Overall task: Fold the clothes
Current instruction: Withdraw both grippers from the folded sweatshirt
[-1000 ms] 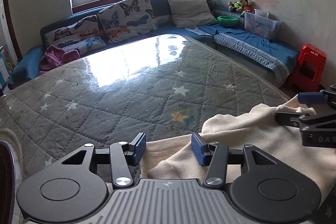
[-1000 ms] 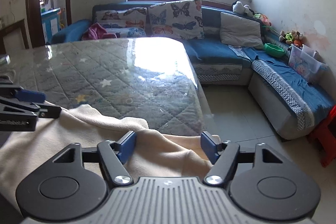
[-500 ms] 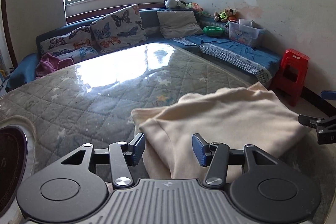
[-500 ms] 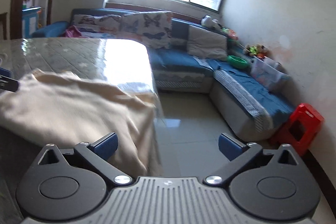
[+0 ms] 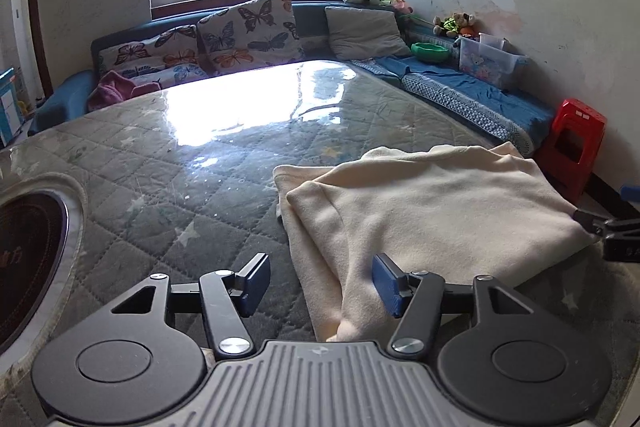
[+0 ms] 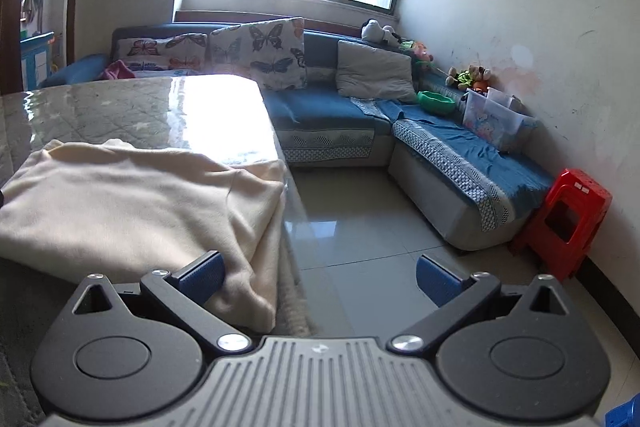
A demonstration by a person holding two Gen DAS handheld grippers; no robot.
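Both hand-held grippers, left (image 5: 320, 283) and right (image 6: 318, 277), now gape, pulled back from the folded cream garment (image 5: 432, 203).

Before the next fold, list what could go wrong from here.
1. The garment lies at the table's right edge, one side hanging over it above the floor; a tug could drag it off.
2. The left claw is open with cloth running between its fingers, so closing may pinch one layer only and undo the fold.
3. The right claw is open, mostly past the edge; closing there may miss the cloth.
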